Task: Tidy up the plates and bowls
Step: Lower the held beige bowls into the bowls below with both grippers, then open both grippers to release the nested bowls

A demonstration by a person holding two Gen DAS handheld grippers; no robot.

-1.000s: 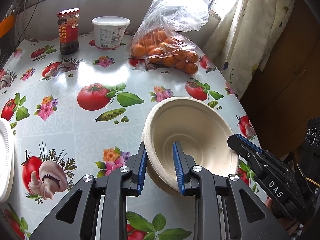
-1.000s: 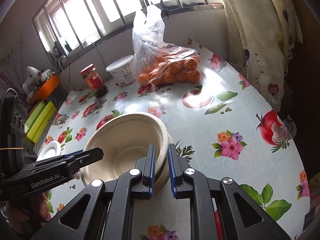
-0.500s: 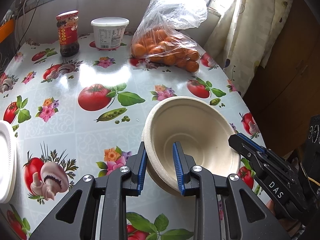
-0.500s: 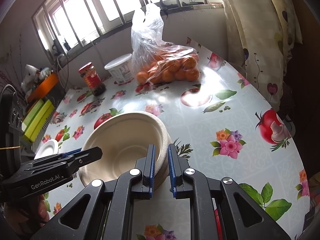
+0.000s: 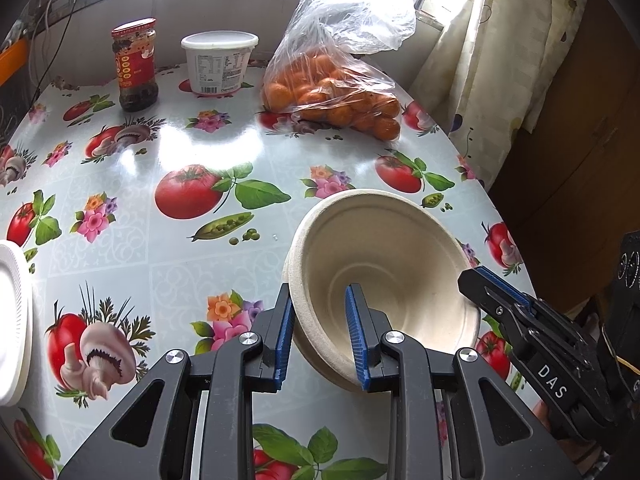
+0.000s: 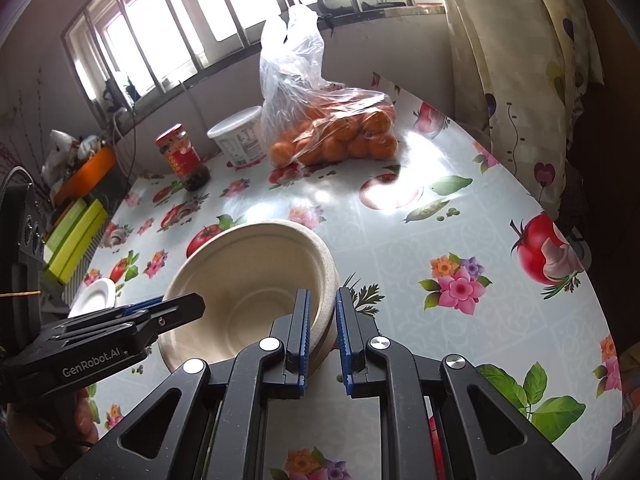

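Note:
Two nested beige paper bowls (image 5: 384, 276) hang tilted over the right side of the flowered tablecloth (image 5: 192, 152). My left gripper (image 5: 318, 304) is shut on their near-left rim, one finger inside and one outside. My right gripper (image 5: 480, 284) bites the opposite rim from the right. In the right wrist view the right gripper (image 6: 322, 300) pinches the bowls (image 6: 248, 280) at their right rim, and the left gripper (image 6: 192, 306) reaches in from the left. A stack of white plates (image 5: 12, 320) lies at the left table edge, also seen small as the white plates (image 6: 94, 296).
At the back of the table stand a red-lidded sauce jar (image 5: 134, 64), a white tub (image 5: 218, 62) and a plastic bag of oranges (image 5: 332, 96). A curtain (image 5: 480, 60) and a wooden cabinet (image 5: 580, 140) border the right edge. Green boxes (image 6: 72, 240) sit beyond the left side.

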